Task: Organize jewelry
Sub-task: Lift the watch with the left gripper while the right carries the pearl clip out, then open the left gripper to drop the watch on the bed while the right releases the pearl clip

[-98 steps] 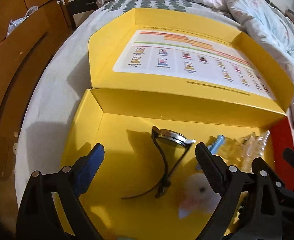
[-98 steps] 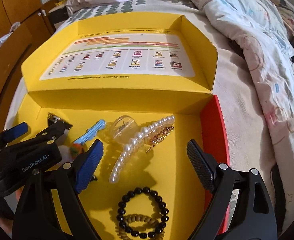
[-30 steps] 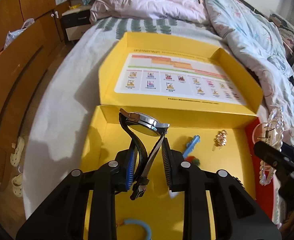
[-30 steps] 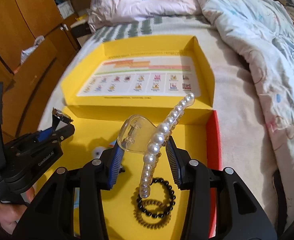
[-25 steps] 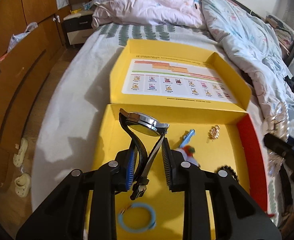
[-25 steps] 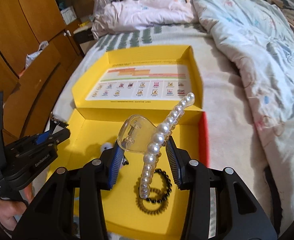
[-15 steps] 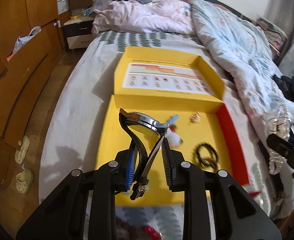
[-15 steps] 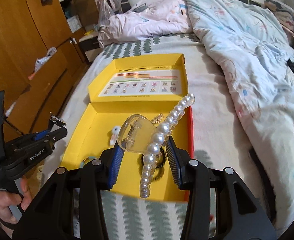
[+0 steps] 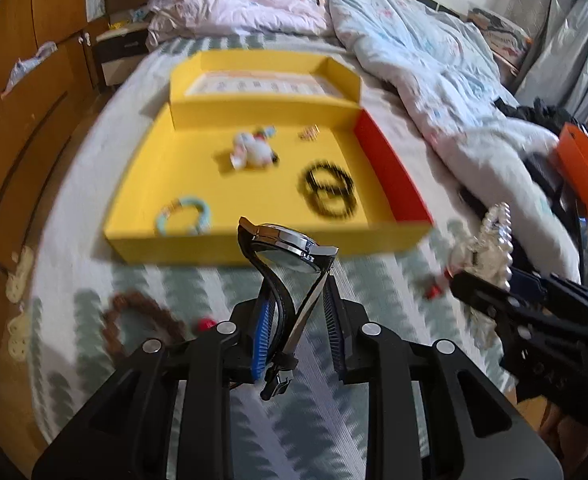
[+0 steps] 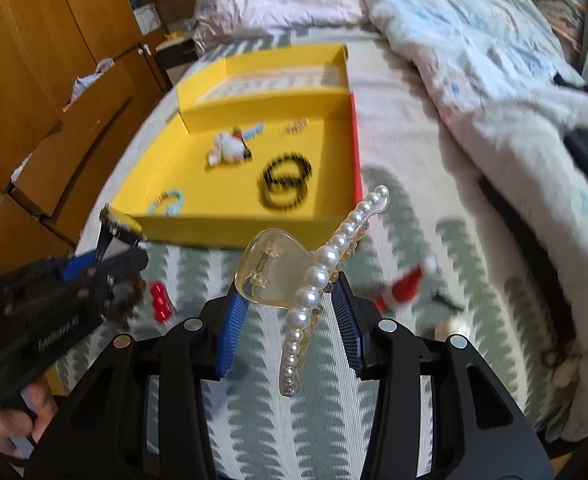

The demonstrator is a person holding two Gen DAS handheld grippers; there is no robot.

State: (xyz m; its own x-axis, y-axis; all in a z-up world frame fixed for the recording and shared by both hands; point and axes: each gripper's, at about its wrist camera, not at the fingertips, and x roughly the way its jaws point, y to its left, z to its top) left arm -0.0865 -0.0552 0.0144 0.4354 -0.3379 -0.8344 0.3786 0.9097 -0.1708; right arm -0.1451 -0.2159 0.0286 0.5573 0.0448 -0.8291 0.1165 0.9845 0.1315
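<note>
Your left gripper [image 9: 298,336], black frame with ribbed blue pads, is clenched on the wristwatch [image 9: 289,248]: black strap pinched between the pads, round steel case standing above the tips, buckle end hanging below. Your right gripper [image 10: 289,328], same build, is clamped on the pearl hair claw [image 10: 314,276]: clear amber plastic body, a curved row of round white pearls running up to the far right past the tips.

Bed [image 9: 374,420]: soft cover, cream with grey-green leaf rows, under both tools. Crumpled pale quilt [image 9: 434,80] on the right, wooden wardrobe [image 10: 33,60] on the left.

Yellow cardboard box [image 9: 141,184], flat and open, red right wall, printed lid folded back at the far side, lies beyond both grippers, well apart from them. In it, all blurred: two black bead bracelets [image 9: 330,192], a white fluffy clip [image 9: 249,154], a pale blue ring [image 9: 183,216], a small gold piece [image 9: 309,133].

Loose on the cover near the tools: brown bead bracelet [image 9: 141,320] near left, a small red piece [image 10: 159,300], a red-and-white item [image 10: 406,280] on the right. Nothing stands between either gripper and the box.
</note>
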